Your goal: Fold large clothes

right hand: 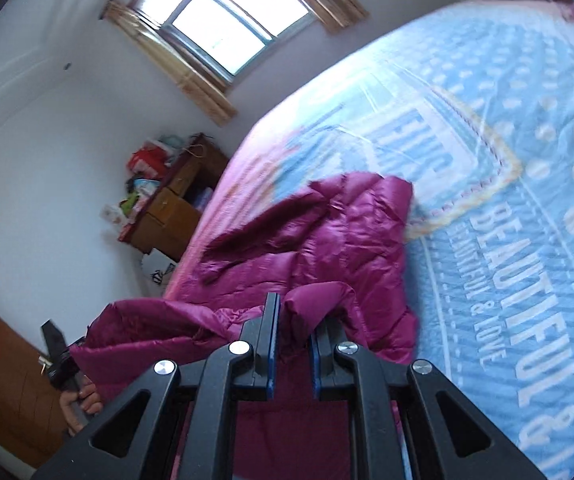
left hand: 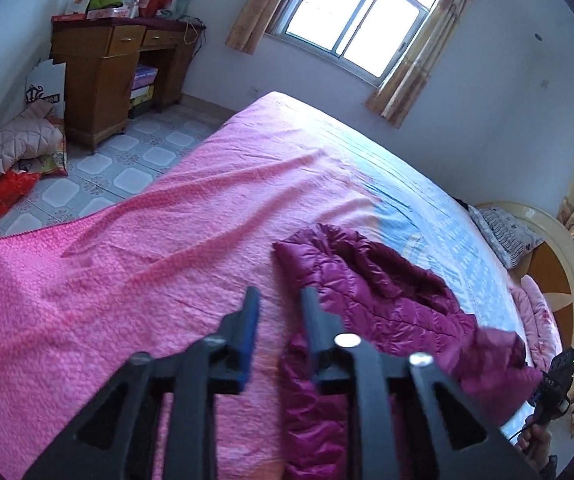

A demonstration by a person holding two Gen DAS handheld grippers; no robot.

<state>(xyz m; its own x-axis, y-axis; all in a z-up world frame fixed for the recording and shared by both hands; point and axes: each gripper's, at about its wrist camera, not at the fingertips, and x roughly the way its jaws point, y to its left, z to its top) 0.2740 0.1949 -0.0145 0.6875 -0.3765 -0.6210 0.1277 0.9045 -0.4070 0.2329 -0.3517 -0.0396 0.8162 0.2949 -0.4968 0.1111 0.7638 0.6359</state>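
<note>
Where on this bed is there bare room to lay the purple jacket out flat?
The pink bedspread between the purple down jacket and the bed's floor-side edge is bare, only lightly creased. The blue printed sheet beyond the jacket, up to the pillow, is free too. It is crowded only at the near edge, where jacket and both grippers bunch.

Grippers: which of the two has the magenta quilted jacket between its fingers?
The right gripper: a fold of the magenta quilted jacket bunches between its fingers. The left gripper shows only pink bedspread in its gap.
</note>
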